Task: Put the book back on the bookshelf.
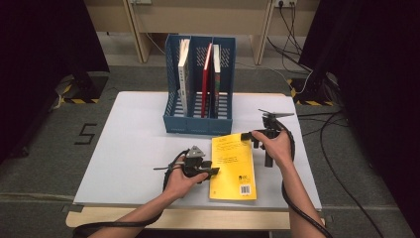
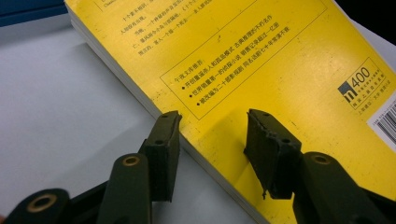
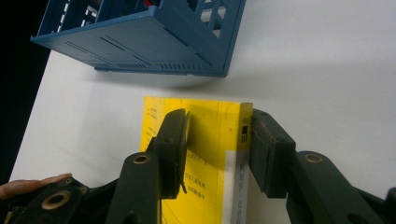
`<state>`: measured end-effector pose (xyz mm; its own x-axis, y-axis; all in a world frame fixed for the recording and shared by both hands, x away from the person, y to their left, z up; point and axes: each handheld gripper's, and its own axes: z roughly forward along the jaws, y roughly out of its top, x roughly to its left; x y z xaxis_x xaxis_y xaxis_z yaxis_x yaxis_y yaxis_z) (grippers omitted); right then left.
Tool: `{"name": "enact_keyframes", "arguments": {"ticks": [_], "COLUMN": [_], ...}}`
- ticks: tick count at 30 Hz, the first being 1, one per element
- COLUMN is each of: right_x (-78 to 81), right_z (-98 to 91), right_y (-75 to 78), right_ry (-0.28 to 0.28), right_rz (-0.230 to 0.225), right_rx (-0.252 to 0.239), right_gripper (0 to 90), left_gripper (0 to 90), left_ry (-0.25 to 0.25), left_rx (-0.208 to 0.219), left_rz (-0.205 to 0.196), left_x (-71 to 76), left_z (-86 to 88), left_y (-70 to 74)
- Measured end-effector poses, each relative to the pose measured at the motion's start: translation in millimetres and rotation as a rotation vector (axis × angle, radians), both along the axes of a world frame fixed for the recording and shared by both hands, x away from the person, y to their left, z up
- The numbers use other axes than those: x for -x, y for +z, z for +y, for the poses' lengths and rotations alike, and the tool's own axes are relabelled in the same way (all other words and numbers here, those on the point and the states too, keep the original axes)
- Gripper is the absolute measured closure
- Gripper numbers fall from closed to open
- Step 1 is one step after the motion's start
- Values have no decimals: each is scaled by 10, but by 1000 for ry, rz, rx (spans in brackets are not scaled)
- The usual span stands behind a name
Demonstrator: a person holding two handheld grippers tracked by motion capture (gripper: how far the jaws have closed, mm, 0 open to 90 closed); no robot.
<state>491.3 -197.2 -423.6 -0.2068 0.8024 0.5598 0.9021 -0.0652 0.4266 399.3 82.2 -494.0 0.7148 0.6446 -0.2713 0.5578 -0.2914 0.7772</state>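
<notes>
Book (image 1: 233,167) is lying flat on the table (image 1: 133,144), yellow cover up, in front of the blue rack (image 1: 199,84). Left gripper (image 1: 210,171) is straddling its left edge, jaws spread. Right gripper (image 1: 247,136) is sitting at the far right corner, jaws apart. Left gripper view is revealing the barcode (image 2: 388,127) and page edges; the print is too small to read there.

The high view looks forward and down on the white tabletop (image 1: 133,144) from the person's side. Each tool camera sits close (jaws rising from the bottom edge), and all three views share the flat yellow paperback book (image 1: 233,168).
</notes>
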Motion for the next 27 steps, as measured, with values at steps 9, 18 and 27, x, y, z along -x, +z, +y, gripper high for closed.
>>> {"name": "enact_keyframes", "arguments": {"ticks": [9, 18, 27], "right_x": [4, 11, 14], "right_z": [29, 21, 49], "right_y": [-3, 9, -53], "right_ry": [41, 83, 140], "right_rz": [13, 21, 52], "right_rx": [-4, 2, -15], "right_gripper": [593, 595, 600], "left_gripper": [538, 539, 538], "left_ry": [4, 5, 12], "left_rx": [7, 11, 20], "left_rz": [1, 0, -14], "left_x": [1, 5, 12], "left_z": [4, 6, 10], "left_y": [-3, -7, -9]}}
